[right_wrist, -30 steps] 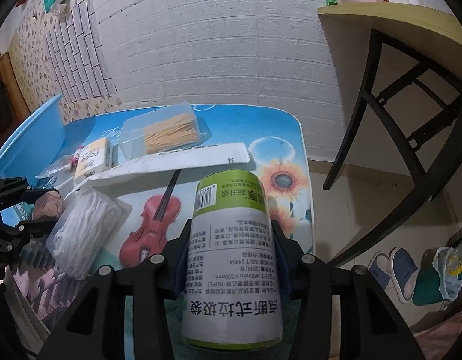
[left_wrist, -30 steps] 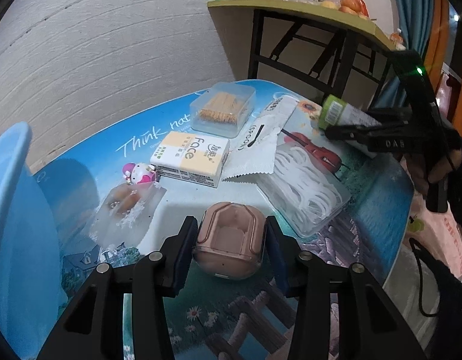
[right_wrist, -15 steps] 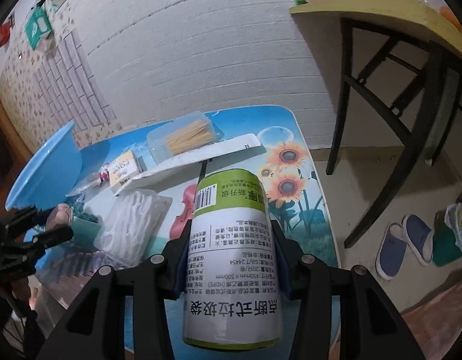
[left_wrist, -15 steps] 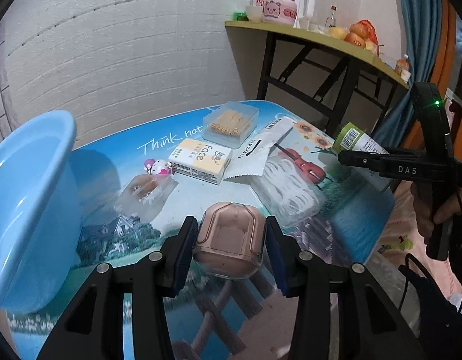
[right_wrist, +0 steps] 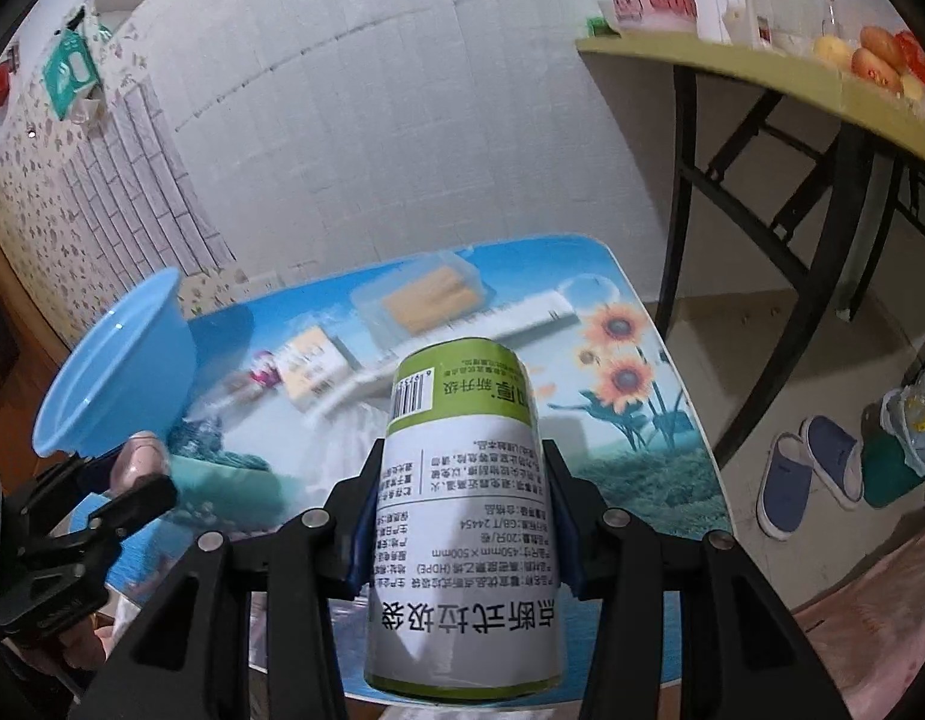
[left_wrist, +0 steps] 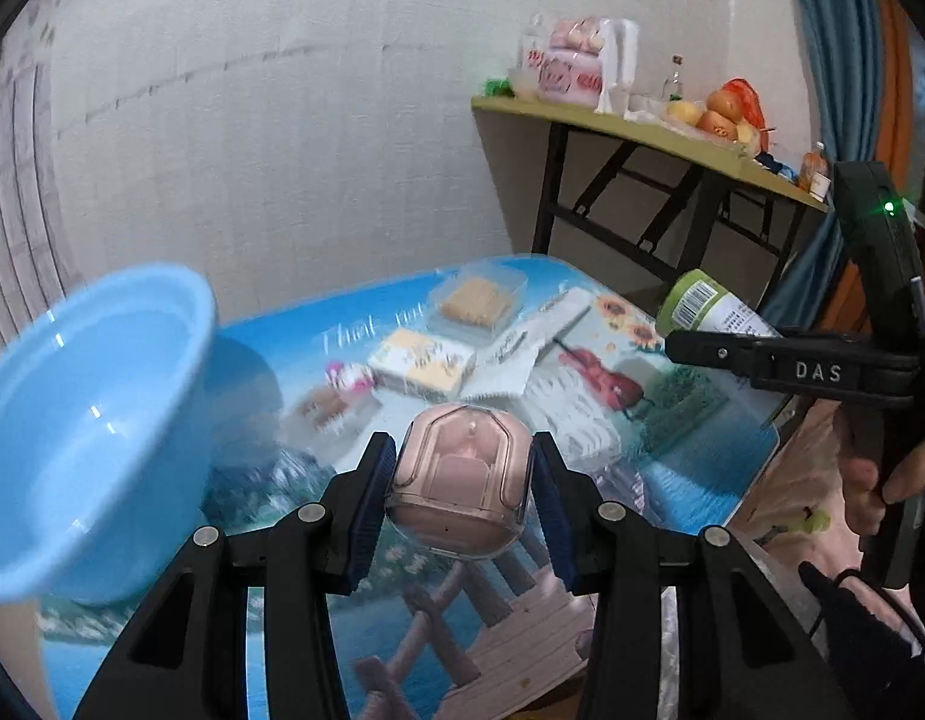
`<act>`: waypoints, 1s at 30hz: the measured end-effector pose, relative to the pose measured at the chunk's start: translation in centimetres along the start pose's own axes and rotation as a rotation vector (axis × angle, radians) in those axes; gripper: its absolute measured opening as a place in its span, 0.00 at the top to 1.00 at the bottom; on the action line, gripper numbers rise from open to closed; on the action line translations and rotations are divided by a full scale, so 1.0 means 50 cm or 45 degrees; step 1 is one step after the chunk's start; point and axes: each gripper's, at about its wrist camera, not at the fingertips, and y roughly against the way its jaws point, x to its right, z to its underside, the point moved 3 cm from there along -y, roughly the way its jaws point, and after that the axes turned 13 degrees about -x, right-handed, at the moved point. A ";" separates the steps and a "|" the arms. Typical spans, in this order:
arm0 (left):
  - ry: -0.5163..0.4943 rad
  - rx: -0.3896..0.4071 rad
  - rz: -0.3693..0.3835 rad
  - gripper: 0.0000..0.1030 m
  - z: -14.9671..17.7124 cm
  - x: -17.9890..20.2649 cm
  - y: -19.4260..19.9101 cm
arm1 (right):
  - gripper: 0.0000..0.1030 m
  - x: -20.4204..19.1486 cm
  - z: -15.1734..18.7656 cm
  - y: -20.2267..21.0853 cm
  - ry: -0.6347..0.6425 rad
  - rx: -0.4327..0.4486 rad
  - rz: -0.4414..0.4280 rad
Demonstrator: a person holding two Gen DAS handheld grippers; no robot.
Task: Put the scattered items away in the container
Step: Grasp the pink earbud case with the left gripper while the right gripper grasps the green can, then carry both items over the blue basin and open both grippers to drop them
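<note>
The left gripper [left_wrist: 461, 483] holds a pink earbud case with a clear plastic shell [left_wrist: 461, 474] between its blue pads, clear of the picture-printed tabletop [left_wrist: 672, 468]. The right gripper [right_wrist: 461, 516] clamps a white-and-green cylindrical roll of bin bags [right_wrist: 462, 510]. The round light-blue plastic basin [left_wrist: 84, 420] sits left of the left fingers. Judged best: carry each item over the rim before opening. The basin's floor is cut off, and the far items are blurred.

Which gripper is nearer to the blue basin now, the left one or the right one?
Left. The left gripper, shut on the pink case, is just beside the blue basin. The right gripper, holding the bag roll, is across the table.
</note>
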 end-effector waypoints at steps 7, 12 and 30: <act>0.074 0.068 -0.021 0.58 -0.011 -0.022 0.043 | 0.54 -0.002 0.009 0.025 -0.038 0.001 -0.021; 0.089 0.100 -0.061 0.58 -0.032 -0.050 0.081 | 0.54 -0.023 0.001 0.036 -0.021 0.007 -0.037; 0.273 0.142 -0.319 0.58 -0.040 -0.292 0.186 | 0.54 -0.258 -0.116 0.072 0.275 0.073 -0.184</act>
